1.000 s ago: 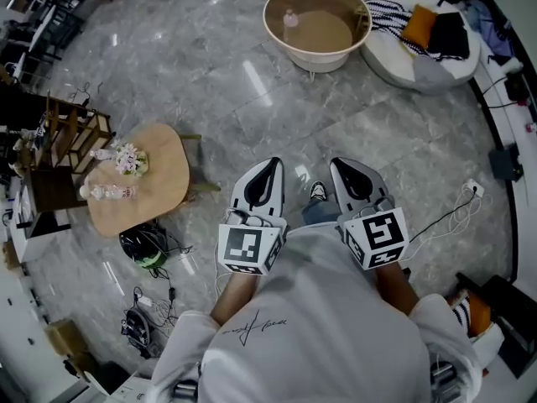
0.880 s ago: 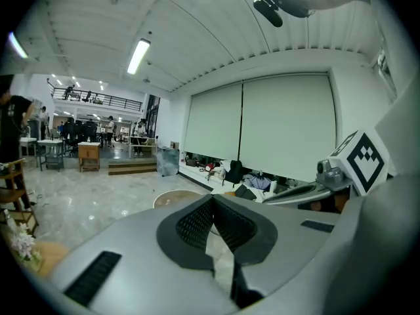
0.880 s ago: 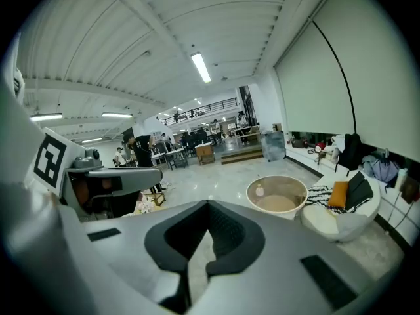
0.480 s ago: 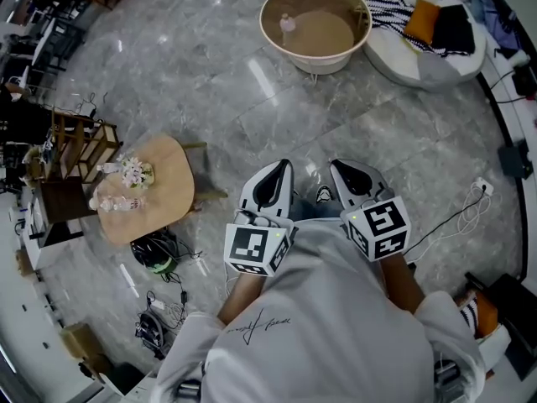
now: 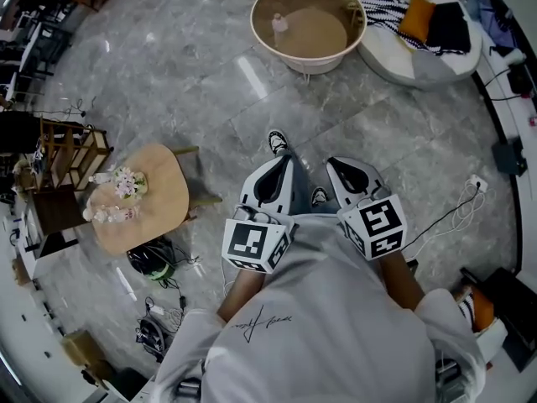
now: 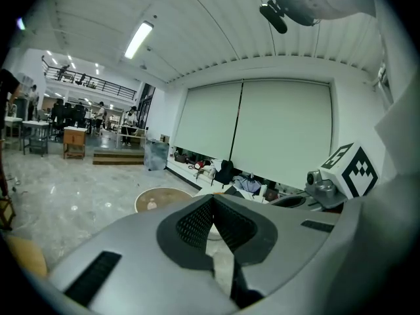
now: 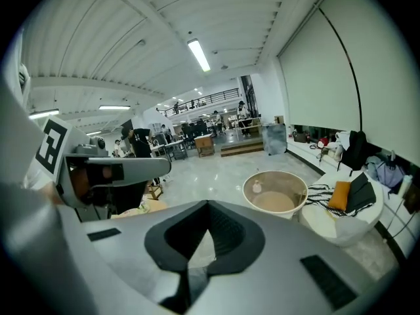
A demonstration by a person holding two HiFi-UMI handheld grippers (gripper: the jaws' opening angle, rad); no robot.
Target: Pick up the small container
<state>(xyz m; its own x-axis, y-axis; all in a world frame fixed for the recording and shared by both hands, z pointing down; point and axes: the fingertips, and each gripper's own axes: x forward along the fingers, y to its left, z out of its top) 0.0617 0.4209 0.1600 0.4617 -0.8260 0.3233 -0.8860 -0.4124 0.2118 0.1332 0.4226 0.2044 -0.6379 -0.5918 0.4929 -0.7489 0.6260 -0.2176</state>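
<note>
The small container (image 5: 279, 23) is a pale little bottle standing in a round, tan, high-rimmed table (image 5: 262, 11) far ahead on the grey marble floor. It also shows in the left gripper view as a small container (image 6: 152, 204) and in the right gripper view as a small container (image 7: 256, 187). My left gripper (image 5: 270, 179) and right gripper (image 5: 357, 175) are held side by side close to my chest, far short of the table. Both are shut with nothing between their jaws, as the left gripper (image 6: 212, 199) and right gripper (image 7: 209, 204) show in their own views.
A white sofa (image 5: 394, 61) with orange and black cushions sits right of the round table. A low wooden side table (image 5: 159, 200) with flowers, a wooden rack (image 5: 67, 154), a dark bag (image 5: 151, 259) and cables lie to the left. My shoe (image 5: 278, 141) is stepping ahead.
The person has walked forward: a foot now shows ahead of the left gripper, and the round table has drifted slightly left in view. Both grippers stay shut and empty.
</note>
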